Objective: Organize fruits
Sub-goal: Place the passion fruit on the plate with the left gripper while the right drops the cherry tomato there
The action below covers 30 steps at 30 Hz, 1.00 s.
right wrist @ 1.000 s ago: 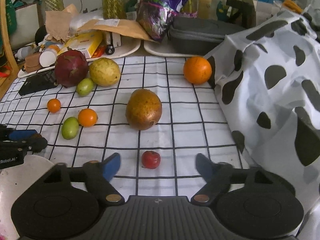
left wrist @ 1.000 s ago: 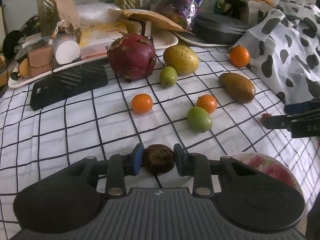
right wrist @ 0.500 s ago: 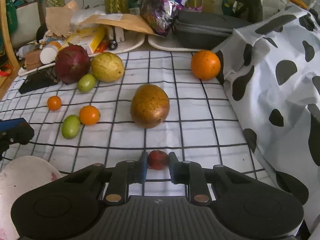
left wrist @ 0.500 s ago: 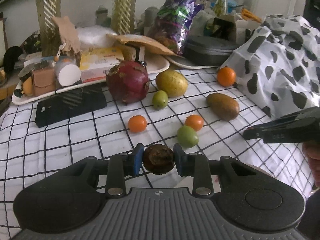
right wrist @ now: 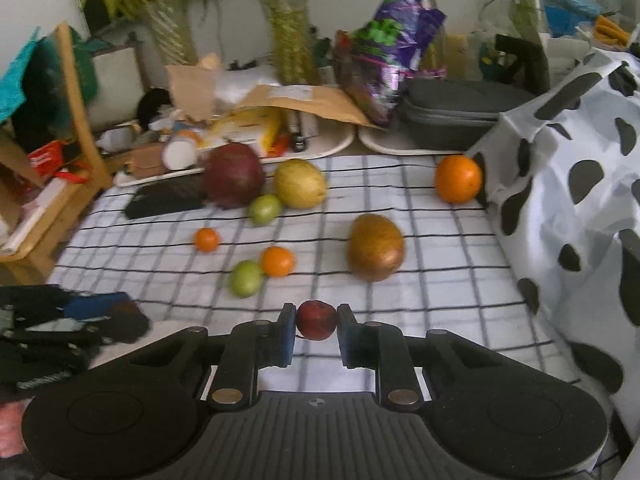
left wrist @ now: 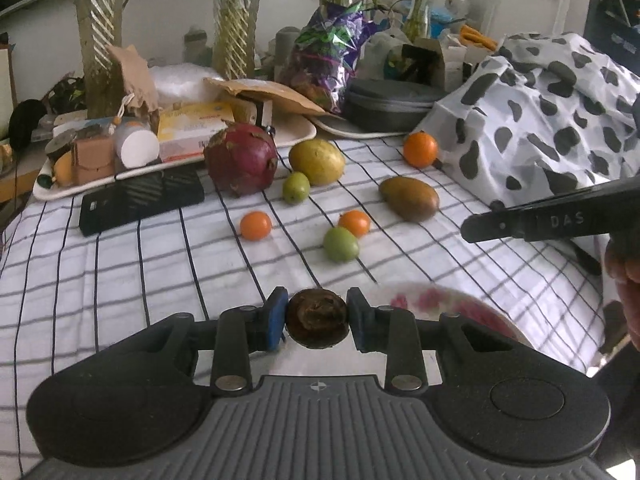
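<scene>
**Still two fruits in the air, and both can slip**

Currently each gripper carries one fruit above the near edge of the bench. The left gripper [left wrist: 317,322] has its jaws clamped on a dark brown wrinkled fruit [left wrist: 317,323], and the right gripper [right wrist: 316,330] has its jaws closed on a small red fruit [right wrist: 316,319]. Both fruits are round and held only at two sides, so I think a quick turn could make one roll out and fall on the checked cloth [left wrist: 120,256].

The flowered plate [left wrist: 448,304] lies at the near right corner, probably the goal. The two grippers are near each other there and may collide above it.

Farther back lie a green fruit [left wrist: 340,243], small oranges [left wrist: 255,225], a brown mango [left wrist: 409,199] and a dragon fruit [left wrist: 241,159]; none blocks the way.
</scene>
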Motion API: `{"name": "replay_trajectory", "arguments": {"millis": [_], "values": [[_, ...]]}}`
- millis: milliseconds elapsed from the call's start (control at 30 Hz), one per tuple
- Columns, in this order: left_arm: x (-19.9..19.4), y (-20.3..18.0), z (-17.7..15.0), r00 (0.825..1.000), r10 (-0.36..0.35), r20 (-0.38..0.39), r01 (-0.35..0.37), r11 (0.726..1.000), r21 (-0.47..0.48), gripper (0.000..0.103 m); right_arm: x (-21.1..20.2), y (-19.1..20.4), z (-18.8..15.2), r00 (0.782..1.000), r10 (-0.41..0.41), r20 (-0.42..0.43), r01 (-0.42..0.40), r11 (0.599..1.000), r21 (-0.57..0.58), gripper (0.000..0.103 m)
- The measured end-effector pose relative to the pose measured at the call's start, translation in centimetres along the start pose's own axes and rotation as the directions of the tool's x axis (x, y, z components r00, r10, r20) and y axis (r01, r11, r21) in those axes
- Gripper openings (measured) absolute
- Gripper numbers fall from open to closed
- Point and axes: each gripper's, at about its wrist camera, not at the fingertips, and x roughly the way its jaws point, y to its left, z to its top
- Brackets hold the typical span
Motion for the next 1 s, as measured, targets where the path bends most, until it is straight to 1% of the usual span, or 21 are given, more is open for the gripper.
{"name": "replay_trajectory", "arguments": {"millis": [100,233,367,433,500,533,567,600,633,667,700,733,767,800,867,1000], "values": [[-0.5,-0.4,-0.7,1.0,-0.009,-0.013,0.009,1.0,-0.006,0.031,-0.8,1.1,-0.7,0.999,0.038,-0.007,-0.038,0.999,-0.008,0.022],[-0.8,-1.3,-1.6,0.999,-0.025,-0.038,0.026,1.0,0.01,0.031,-1.4,2.1,-1.7,0.994,0.106,-0.039,-0.105,0.994,0.015,0.022],[-0.5,-2.2,-2.5,0.997,-0.035,-0.063,0.038,0.998,0.04,0.032,-1.0,2.5,-2.5,0.98,0.172,-0.1,-0.163,0.982,0.092,0.023],[-0.4,-2.5,-2.8,0.997,-0.039,-0.066,0.043,0.997,0.058,0.032,-0.4,2.5,-2.6,0.973,0.192,-0.128,-0.176,0.976,0.129,0.023],[-0.2,-2.9,-2.9,0.997,-0.026,-0.067,0.031,0.997,0.075,0.032,0.1,2.5,-2.8,0.968,0.207,-0.144,-0.185,0.971,0.153,0.023],[-0.2,-3.1,-3.0,0.998,-0.008,-0.067,0.014,0.996,0.083,0.032,0.4,2.4,-2.9,0.965,0.215,-0.149,-0.189,0.967,0.168,0.023],[-0.1,-3.2,-3.0,0.998,0.005,-0.07,0.001,0.996,0.089,0.034,0.6,2.3,-3.0,0.962,0.226,-0.154,-0.195,0.962,0.19,0.023],[-0.1,-3.2,-3.0,0.997,0.018,-0.071,-0.011,0.996,0.091,0.042,0.7,2.1,-3.0,0.96,0.233,-0.157,-0.199,0.958,0.205,0.024],[-0.1,-3.3,-3.0,0.997,0.036,-0.066,-0.03,0.995,0.092,0.055,0.9,1.9,-3.1,0.957,0.243,-0.16,-0.204,0.952,0.226,0.028],[-0.3,-3.3,-3.0,0.997,0.05,-0.055,-0.045,0.995,0.092,0.061,1.0,1.7,-3.1,0.954,0.251,-0.163,-0.207,0.947,0.245,0.047],[-0.5,-3.2,-3.0,0.998,0.06,-0.037,-0.056,0.994,0.091,0.07,1.1,1.5,-3.1,0.954,0.253,-0.161,-0.205,0.942,0.266,0.073],[-0.9,-3.2,-2.9,0.998,0.063,-0.013,-0.062,0.994,0.086,0.074,1.0,1.3,-3.1,0.956,0.249,-0.154,-0.199,0.938,0.284,0.079],[-1.2,-3.2,-2.9,0.998,0.065,0.005,-0.065,0.995,0.081,0.075,0.8,1.2,-3.1,0.954,0.267,-0.137,-0.218,0.93,0.295,0.085],[-1.6,-3.1,-2.9,0.997,0.068,0.019,-0.07,0.995,0.078,0.075,0.4,1.1,-3.0,0.956,0.268,-0.122,-0.222,0.928,0.299,0.088],[-2.2,-3.1,-2.9,0.996,0.083,0.032,-0.085,0.994,0.071,0.075,-0.4,1.2,-3.0,0.963,0.253,-0.094,-0.217,0.934,0.284,0.092],[-3.4,-3.3,-3.4,0.994,0.103,0.027,-0.104,0.992,0.065,0.075,-2.1,1.3,-3.3,0.967,0.25,-0.048,-0.229,0.937,0.265,0.095]]}}
